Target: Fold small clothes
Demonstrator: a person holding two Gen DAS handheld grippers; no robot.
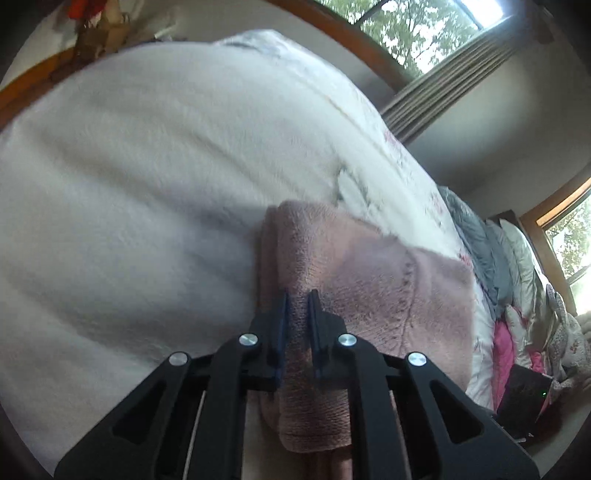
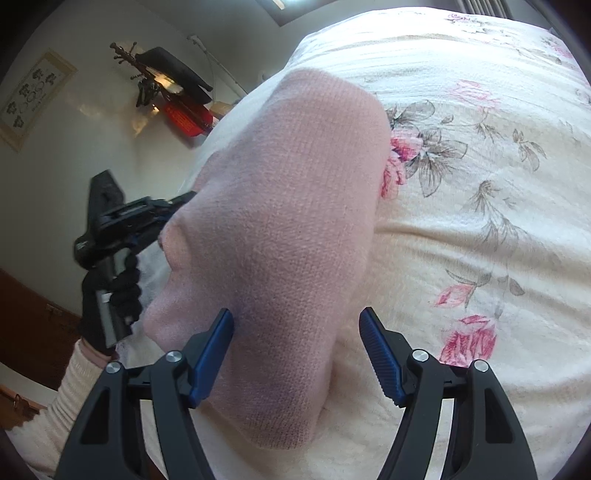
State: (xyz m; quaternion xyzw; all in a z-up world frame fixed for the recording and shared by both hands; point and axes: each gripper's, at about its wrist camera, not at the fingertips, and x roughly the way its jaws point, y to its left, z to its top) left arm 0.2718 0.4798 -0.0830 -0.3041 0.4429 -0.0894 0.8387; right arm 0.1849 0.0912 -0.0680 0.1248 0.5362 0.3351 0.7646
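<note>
A small pink knit garment (image 1: 354, 280) lies on a white bed cover (image 1: 147, 184). My left gripper (image 1: 298, 295) is shut on a raised fold of that pink knit, which bunches between its blue pads. In the right wrist view the pink garment (image 2: 288, 229) fills the middle, lying over a floral bed cover (image 2: 480, 206). My right gripper (image 2: 296, 319) stands open, its blue fingers (image 2: 218, 343) on either side of the garment's near end. The left gripper's body (image 2: 125, 221) shows at the garment's left edge, held by a black-gloved hand (image 2: 110, 295); its tips are hidden by the cloth.
A pile of grey, white and pink clothes (image 1: 517, 288) lies at the bed's right side. A dark box (image 1: 524, 398) sits beside it. Windows (image 1: 424, 26) and a curtain (image 1: 443, 85) are behind. A coat rack (image 2: 159, 81) and framed picture (image 2: 33, 99) stand by the wall.
</note>
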